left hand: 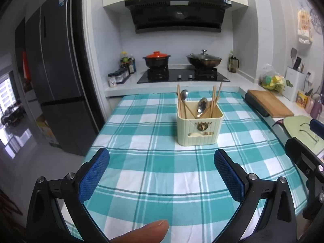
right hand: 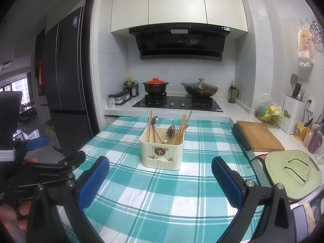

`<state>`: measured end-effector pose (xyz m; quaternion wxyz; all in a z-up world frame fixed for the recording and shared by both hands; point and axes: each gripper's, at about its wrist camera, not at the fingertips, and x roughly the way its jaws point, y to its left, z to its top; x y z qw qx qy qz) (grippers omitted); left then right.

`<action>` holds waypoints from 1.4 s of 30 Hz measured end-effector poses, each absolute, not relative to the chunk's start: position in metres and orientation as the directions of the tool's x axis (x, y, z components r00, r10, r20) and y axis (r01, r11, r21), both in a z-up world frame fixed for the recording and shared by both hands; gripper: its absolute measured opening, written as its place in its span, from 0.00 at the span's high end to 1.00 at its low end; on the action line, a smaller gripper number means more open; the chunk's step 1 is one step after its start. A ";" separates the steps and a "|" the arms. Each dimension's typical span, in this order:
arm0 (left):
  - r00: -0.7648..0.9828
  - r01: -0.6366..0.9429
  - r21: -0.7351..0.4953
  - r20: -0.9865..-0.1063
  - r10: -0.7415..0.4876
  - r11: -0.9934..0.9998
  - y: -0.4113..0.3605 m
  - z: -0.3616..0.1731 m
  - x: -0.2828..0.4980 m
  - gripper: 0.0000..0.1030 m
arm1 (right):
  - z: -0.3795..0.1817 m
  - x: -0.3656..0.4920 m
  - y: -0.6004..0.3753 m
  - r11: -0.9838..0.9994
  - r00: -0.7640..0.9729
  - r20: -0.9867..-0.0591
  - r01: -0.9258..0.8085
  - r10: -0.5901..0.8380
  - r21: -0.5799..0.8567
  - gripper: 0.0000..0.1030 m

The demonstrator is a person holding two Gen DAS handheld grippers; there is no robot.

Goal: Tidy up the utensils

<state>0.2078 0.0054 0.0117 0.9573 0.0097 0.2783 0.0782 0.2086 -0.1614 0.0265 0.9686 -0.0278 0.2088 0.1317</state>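
Observation:
A cream ribbed utensil holder (left hand: pixel 199 129) (right hand: pixel 162 154) stands upright on the teal checked tablecloth (left hand: pixel 154 174). Inside it stand two metal spoons (left hand: pixel 183 95) (right hand: pixel 155 121) and several wooden chopsticks (left hand: pixel 214 99) (right hand: pixel 183 125). My left gripper (left hand: pixel 162 154) is open and empty over the cloth, a short way in front of the holder. My right gripper (right hand: pixel 160 166) is open too, wide, with nothing between its blue pads (right hand: pixel 226 182), also short of the holder. Each gripper shows at the edge of the other's view.
A wooden cutting board (right hand: pixel 259 135) lies right of the cloth, and nearer me a green board (right hand: pixel 273 162) carries a pair of glasses. Behind the cloth is the hob (left hand: pixel 182 77) with two lidded pots. A dark fridge (left hand: pixel 58 77) stands left. A fingertip (left hand: pixel 141 230) shows below.

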 end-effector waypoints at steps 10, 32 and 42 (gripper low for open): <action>0.828 -0.141 0.048 -0.542 0.144 0.989 0.011 0.011 0.207 0.00 | 0.028 0.207 -0.153 0.960 0.873 -0.420 -0.281 0.247 -0.020 0.00; 0.829 -0.117 0.030 -0.548 0.114 0.993 0.008 0.017 0.203 0.00 | 0.030 0.202 -0.149 0.959 0.870 -0.423 -0.285 0.252 -0.014 0.00; 0.828 -0.117 0.031 -0.549 0.115 0.993 0.011 0.016 0.204 0.00 | 0.030 0.204 -0.149 0.959 0.869 -0.426 -0.284 0.251 -0.015 0.00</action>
